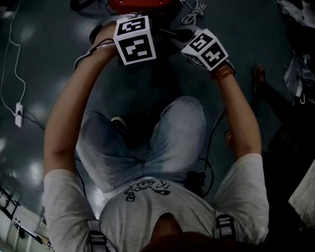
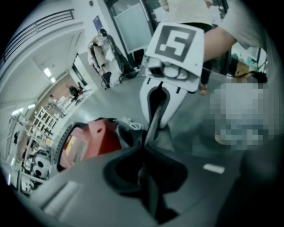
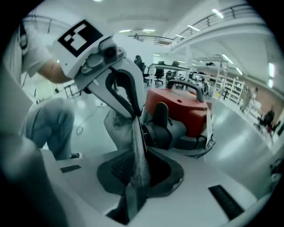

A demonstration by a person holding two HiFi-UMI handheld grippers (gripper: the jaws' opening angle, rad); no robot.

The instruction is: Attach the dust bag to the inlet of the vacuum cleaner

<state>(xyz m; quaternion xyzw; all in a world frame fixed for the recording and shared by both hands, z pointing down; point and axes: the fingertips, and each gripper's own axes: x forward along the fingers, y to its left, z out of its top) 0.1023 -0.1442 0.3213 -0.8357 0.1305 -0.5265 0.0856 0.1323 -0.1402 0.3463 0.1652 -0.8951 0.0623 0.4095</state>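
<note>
The red vacuum cleaner (image 3: pixel 184 108) stands on the floor with its black round inlet (image 3: pixel 157 133) turned toward me. The grey cloth dust bag (image 3: pixel 116 126) is stretched between my two grippers just in front of that inlet. My right gripper (image 3: pixel 137 175) is shut on one edge of the bag. My left gripper (image 2: pixel 145 172) is shut on the opposite edge, where the bag (image 2: pixel 153 122) shows as a thin dark strip running up to the other gripper. In the head view both marker cubes, left (image 1: pixel 134 39) and right (image 1: pixel 205 48), sit close together below the vacuum (image 1: pixel 140 5) and hide the jaws.
The person's knees in jeans (image 1: pixel 147 142) are right behind the grippers. A white cable and power strip (image 1: pixel 18 114) lie on the floor at left. Someone's shoe (image 1: pixel 259 75) is at right. Shelving (image 3: pixel 230 84) and chairs stand far behind the vacuum.
</note>
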